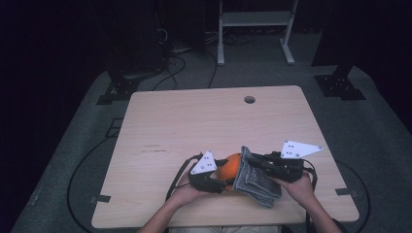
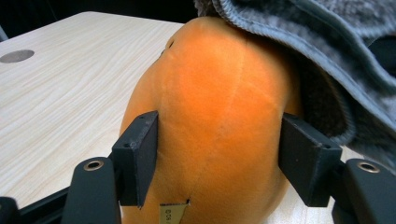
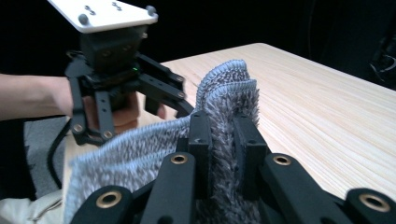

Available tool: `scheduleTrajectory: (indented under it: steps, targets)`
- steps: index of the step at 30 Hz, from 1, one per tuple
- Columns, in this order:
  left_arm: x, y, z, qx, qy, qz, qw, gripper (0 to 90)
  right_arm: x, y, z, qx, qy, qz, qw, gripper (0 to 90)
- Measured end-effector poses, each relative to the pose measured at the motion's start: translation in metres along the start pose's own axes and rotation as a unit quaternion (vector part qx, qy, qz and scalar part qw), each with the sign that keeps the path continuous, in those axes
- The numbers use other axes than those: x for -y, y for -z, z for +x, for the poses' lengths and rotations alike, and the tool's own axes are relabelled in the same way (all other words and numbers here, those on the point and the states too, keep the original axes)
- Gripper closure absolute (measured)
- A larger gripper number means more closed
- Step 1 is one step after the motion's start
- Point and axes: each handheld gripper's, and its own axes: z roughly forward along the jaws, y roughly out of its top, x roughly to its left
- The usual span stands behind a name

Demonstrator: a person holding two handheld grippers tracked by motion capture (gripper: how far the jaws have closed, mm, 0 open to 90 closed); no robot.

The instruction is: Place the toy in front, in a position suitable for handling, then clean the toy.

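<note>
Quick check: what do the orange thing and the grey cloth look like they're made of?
Orange toy: probably plush, since it has a soft matte nap with stitched seams and a small sewn-in tag at the bottom. Grey cloth: looks like terry or microfibre towel, with fuzzy pile and a ribbed stitched edge.

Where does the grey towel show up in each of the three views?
High view: the grey towel lies low and right of centre, draped against the orange plush toy.
Left gripper view: it hangs over the toy's top at the upper right.
Right gripper view: centre and lower left, a fold pinched in the right gripper.
Shared landmark: the light wooden table.
</note>
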Motion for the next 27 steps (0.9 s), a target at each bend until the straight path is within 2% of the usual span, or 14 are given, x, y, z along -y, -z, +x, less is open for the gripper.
scheduleTrajectory:
  steps: [6,8,11,16,21,25,27]
  targets:
    - [0.003,0.003,0.005,0.003,0.008,-0.004,1.0000,34.0,0.015,0.010,-0.010,0.014,-0.030,0.001,0.9994,79.1]
    - [0.003,0.004,0.007,0.004,0.012,-0.003,0.9999,34.0,0.019,0.013,-0.010,0.016,-0.032,0.005,0.9993,79.1]
    - [0.004,0.004,0.006,0.005,0.007,-0.002,1.0000,34.0,0.022,0.015,-0.007,0.012,-0.033,0.009,0.9993,79.1]
    - [0.006,0.005,0.010,0.015,0.020,-0.003,0.9997,33.4,0.023,0.017,-0.002,0.006,-0.029,0.011,0.9995,79.1]
    - [0.005,0.005,0.009,0.016,0.014,-0.001,0.9998,32.1,0.021,0.016,-0.005,-0.001,-0.042,0.000,0.9991,79.0]
    - [0.006,0.005,0.011,0.018,0.021,-0.003,0.9996,32.0,0.015,0.013,0.001,-0.021,-0.025,-0.004,0.9995,79.0]
    - [0.005,0.004,0.010,0.018,0.011,0.001,0.9998,32.1,0.013,0.009,0.007,-0.033,-0.012,0.000,0.9994,79.0]
